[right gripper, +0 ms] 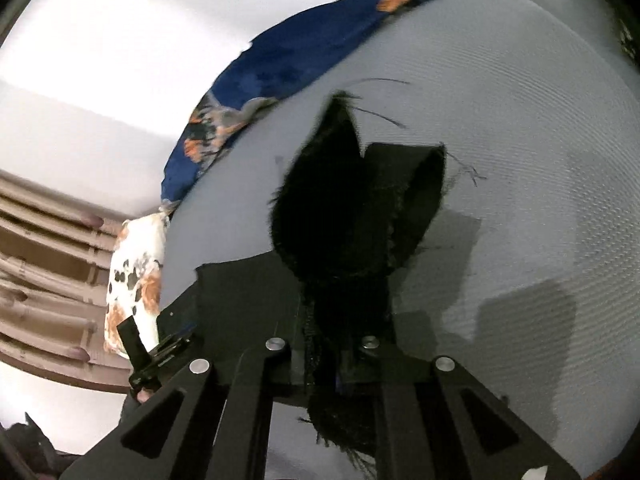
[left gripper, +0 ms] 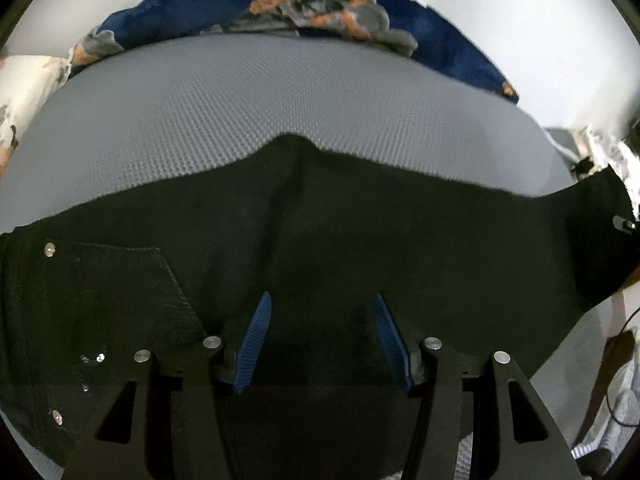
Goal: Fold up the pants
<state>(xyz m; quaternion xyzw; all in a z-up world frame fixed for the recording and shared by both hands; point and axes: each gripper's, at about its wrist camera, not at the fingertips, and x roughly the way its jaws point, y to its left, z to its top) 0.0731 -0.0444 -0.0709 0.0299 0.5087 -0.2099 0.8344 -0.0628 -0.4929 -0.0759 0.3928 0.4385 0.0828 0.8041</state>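
Right wrist view, right gripper (right gripper: 344, 344) jaws clenched on frayed hem of black pants (right gripper: 340, 216), lifted above grey bed (right gripper: 520, 120), left gripper (left gripper: 322, 308) jaws released, pants flat beneath them.

- Both fisheye views bend strongly toward dark, rounded corners.
- Bright, even light; the white wall (right gripper: 100, 40) glares.
- The black pants (left gripper: 320, 240) lose detail.
- The right view's edges are motion-blurred.

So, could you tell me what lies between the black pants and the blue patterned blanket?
Only bare grey textured bedding separates the pants from the blanket, shown in the left wrist view.
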